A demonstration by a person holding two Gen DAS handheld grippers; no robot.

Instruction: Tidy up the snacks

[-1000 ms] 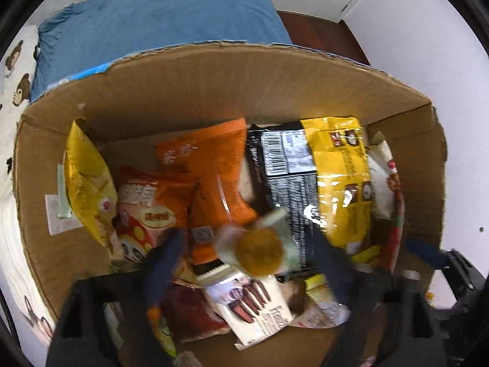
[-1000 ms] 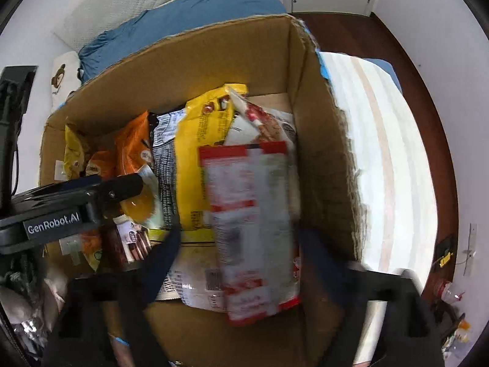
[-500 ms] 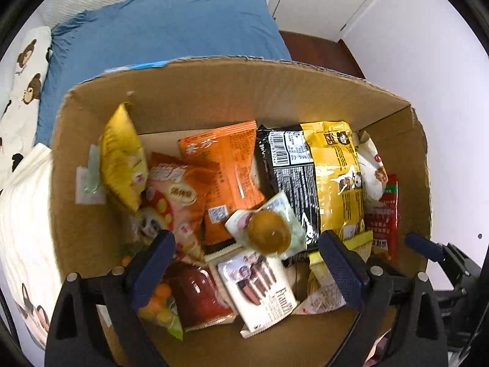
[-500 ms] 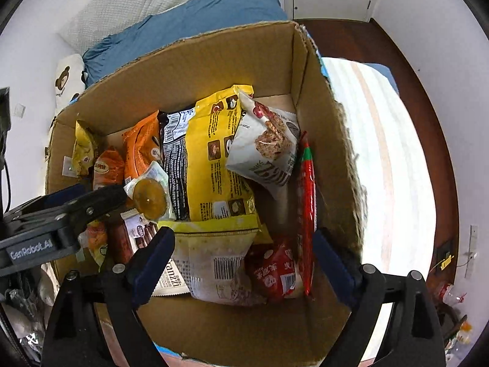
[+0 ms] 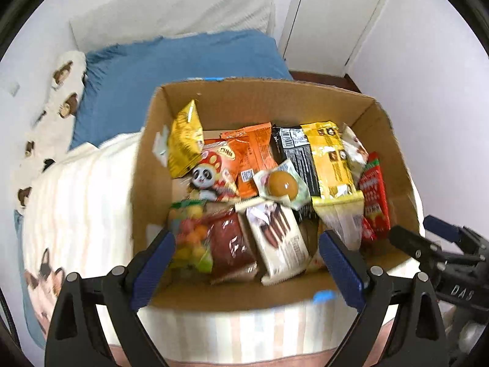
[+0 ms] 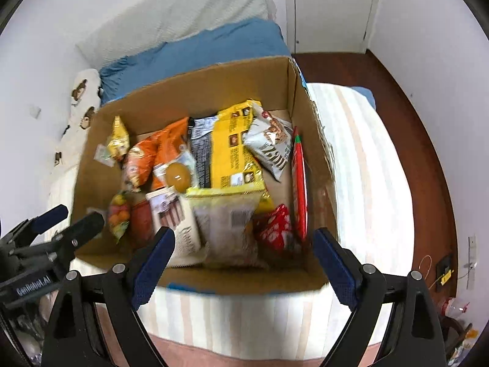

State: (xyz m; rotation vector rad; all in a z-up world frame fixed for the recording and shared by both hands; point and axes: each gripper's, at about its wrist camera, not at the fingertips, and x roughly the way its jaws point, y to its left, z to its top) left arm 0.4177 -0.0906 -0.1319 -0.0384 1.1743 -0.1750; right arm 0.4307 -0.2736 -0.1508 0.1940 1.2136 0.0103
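A bed with a striped cover [image 6: 366,183] is filling the lower and right parts of the right wrist view, and a blue pillow [image 5: 183,67] is lying at the upper left of the left wrist view. On the cover a cardboard box [image 5: 259,104] is sitting at frame centre, holding all the snacks that are showing. A long yellow bag [image 5: 330,156] is lying right of centre, with a black packet [image 5: 295,153] just beside it on the left, orange bags [image 5: 250,150] toward the middle, a gold pouch [image 5: 185,140] leaning on the box's left wall, and a red packet [image 5: 374,192] standing against the right wall. A white biscuit pack [image 5: 278,238] is lying at the lower middle, a sweets bag [image 5: 189,238] to its left, and a small round pastry in clear wrap [image 5: 282,182] is resting on top. The left gripper [image 5: 247,263] and the right gripper [image 6: 244,260] are both hanging over the box's near edge, jaws spread wide, nothing between them. The packing seems finished or nearly so; the hands appear to be between picks. The next move probably calls for finding any snack outside the box, or straightening the loose packets on top.
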